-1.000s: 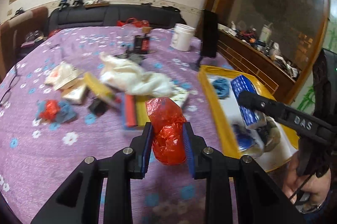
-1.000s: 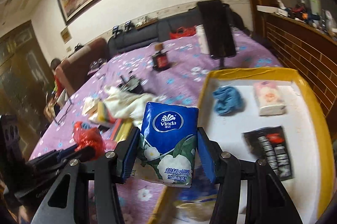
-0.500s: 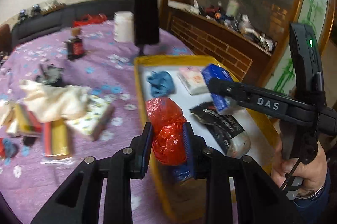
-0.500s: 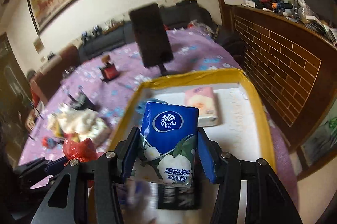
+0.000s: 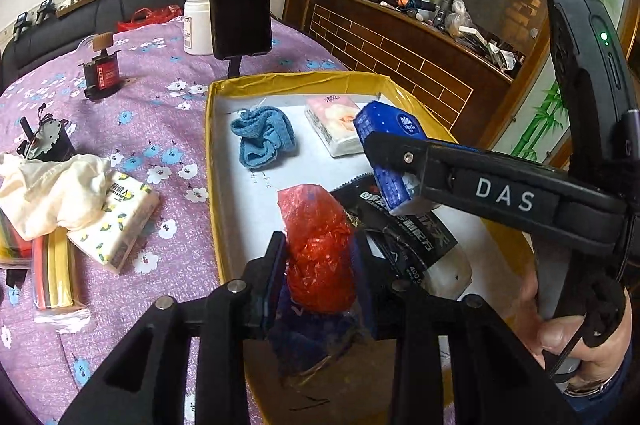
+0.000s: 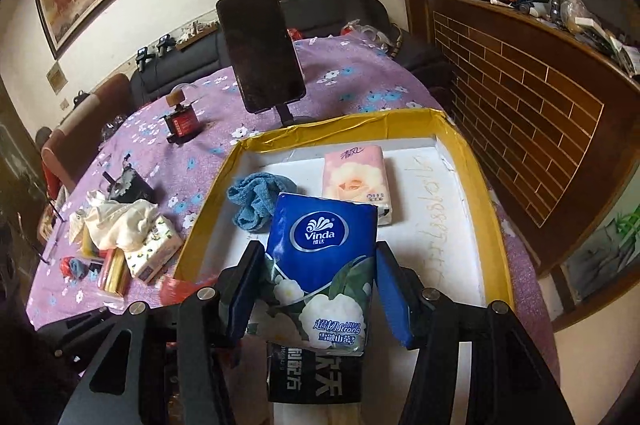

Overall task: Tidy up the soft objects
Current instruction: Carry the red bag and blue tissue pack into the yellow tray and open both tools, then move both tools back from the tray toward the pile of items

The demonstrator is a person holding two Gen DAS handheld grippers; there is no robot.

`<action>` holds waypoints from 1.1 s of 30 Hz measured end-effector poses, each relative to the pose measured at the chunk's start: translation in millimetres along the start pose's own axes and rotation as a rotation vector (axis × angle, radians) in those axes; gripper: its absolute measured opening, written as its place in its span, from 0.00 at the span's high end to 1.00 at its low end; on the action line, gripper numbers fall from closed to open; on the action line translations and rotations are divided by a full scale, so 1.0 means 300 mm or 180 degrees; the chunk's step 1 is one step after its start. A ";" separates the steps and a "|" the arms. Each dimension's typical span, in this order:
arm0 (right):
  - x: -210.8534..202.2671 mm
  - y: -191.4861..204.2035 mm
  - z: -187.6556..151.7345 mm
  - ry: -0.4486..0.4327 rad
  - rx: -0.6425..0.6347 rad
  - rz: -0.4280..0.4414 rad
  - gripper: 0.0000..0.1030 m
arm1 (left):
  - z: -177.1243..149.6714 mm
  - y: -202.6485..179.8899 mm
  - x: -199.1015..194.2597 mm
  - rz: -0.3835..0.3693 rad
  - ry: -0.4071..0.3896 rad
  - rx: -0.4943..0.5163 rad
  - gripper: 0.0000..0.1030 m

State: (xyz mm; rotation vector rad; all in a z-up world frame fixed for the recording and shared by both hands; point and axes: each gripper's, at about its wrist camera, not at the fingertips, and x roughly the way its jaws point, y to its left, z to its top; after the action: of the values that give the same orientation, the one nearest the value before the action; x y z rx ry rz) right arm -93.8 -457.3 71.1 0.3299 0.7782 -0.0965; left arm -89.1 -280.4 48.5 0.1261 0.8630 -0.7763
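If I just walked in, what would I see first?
Probably the bright blue Vinda tissue pack between the right gripper's fingers, above the yellow-rimmed tray. Next, the crinkly red plastic bag in the left gripper, whose jaws are opening over the same tray.

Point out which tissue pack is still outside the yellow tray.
The lemon-print tissue pack lies on the purple tablecloth, left of the yellow tray. The pink pack lies inside it; the blue pack hangs above it.

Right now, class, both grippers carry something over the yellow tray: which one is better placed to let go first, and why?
Probably the left gripper: its jaws are opening around the red plastic bag, low over the tray. The right gripper holds the blue tissue pack higher.
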 end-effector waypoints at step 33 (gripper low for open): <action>-0.100 0.432 -0.143 -0.0219 -0.0666 0.0822 0.26 | -0.316 0.468 -0.422 0.0753 -0.0539 -0.0680 0.41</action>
State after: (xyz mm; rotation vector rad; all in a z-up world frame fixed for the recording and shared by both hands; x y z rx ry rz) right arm -117.3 -321.9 97.0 0.2245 0.6653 0.2142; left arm -107.2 -69.7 49.4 -0.0268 0.7489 -0.4632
